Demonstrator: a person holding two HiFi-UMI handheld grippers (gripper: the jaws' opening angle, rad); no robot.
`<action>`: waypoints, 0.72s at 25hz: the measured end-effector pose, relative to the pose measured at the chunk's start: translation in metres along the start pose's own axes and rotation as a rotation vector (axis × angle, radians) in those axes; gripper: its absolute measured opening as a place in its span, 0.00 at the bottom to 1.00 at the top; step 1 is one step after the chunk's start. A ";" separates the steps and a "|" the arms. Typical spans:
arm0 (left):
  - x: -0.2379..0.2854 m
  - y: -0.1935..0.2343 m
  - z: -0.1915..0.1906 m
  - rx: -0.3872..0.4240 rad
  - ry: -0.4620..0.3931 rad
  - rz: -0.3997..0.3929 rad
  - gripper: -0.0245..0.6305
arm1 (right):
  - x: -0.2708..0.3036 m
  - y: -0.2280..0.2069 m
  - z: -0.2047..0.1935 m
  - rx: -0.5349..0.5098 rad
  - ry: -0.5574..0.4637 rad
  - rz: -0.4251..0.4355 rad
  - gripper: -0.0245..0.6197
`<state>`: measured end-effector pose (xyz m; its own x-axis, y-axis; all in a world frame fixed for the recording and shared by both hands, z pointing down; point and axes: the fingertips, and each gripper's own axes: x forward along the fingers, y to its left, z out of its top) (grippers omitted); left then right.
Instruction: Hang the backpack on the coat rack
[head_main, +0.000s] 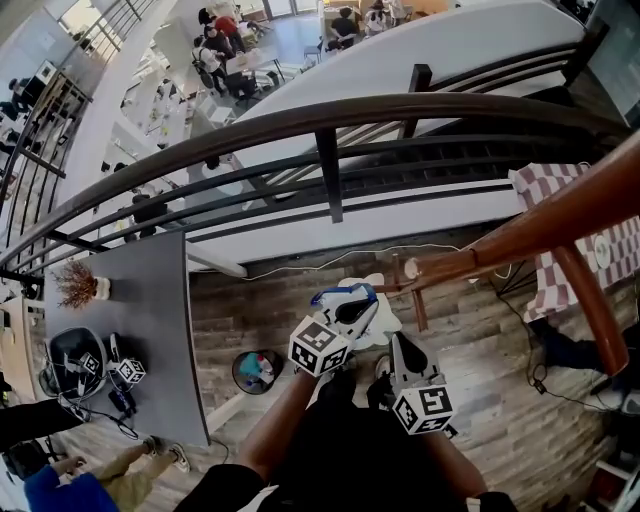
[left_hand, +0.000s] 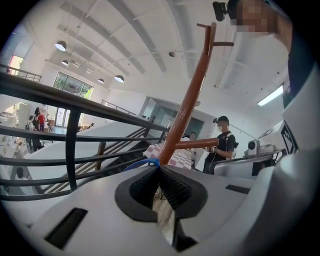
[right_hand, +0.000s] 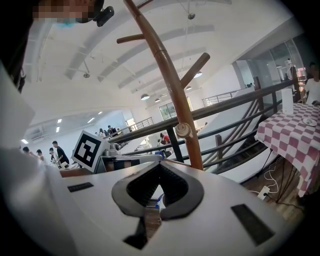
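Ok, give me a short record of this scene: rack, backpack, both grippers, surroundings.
coat rack: brown wooden pole with pegs, nothing seen hanging on it
backpack: not made out in any view
left gripper: fingers together; thin blue cord at their tips, grip on it unclear
right gripper: fingers together, nothing seen gripped
surroundings: dark railing, grey table, checked tablecloth
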<state>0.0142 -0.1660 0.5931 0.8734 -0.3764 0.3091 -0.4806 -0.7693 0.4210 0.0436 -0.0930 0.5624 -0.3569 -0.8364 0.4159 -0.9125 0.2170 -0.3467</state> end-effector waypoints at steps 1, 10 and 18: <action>0.001 0.000 -0.001 0.000 0.003 -0.002 0.06 | 0.000 0.000 0.000 0.001 0.001 -0.001 0.06; 0.013 0.003 -0.010 -0.001 0.038 -0.018 0.06 | 0.001 -0.007 -0.003 0.009 0.008 -0.008 0.06; 0.022 -0.001 -0.018 -0.004 0.061 -0.038 0.06 | 0.000 -0.010 -0.003 0.011 0.009 -0.016 0.06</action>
<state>0.0319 -0.1641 0.6151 0.8845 -0.3151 0.3441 -0.4479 -0.7802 0.4367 0.0523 -0.0943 0.5685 -0.3440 -0.8352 0.4290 -0.9160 0.1981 -0.3488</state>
